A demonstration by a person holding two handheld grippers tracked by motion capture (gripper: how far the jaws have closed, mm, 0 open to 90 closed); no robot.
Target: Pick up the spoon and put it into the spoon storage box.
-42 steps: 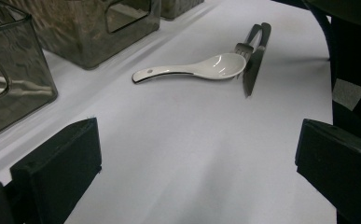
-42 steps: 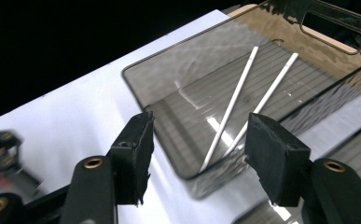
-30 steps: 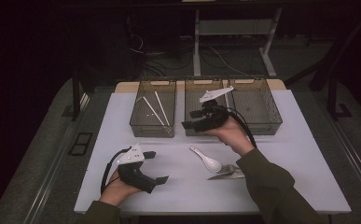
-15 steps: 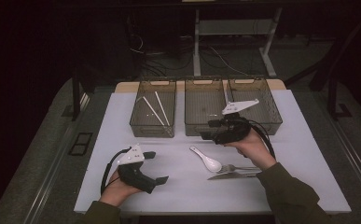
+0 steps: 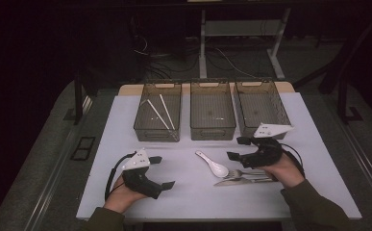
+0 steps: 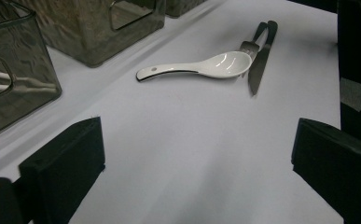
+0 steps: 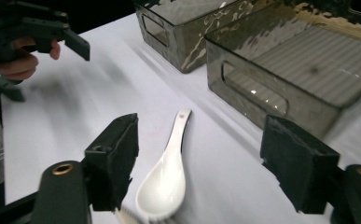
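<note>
High view: white ceramic spoon point(image 5: 213, 164) lies mid-table toward the near edge, bowl touching a fork point(image 5: 243, 173) and knife point(image 5: 243, 181). Right gripper point(image 5: 238, 148) hovers just beside it, jaws parted, having just been opening, nothing between them. Left gripper point(image 5: 163, 172) near the near-left corner, released.

Left gripper view: spoon point(image 6: 201, 68) glossy, short-handled, small hole at the handle end.

Right gripper view: spoon point(image 7: 165, 179) between the spread jaws, untouched.

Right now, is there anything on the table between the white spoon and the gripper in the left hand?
No. In the left gripper view, only bare white table lies between the left gripper and the white spoon; the high view agrees.
</note>
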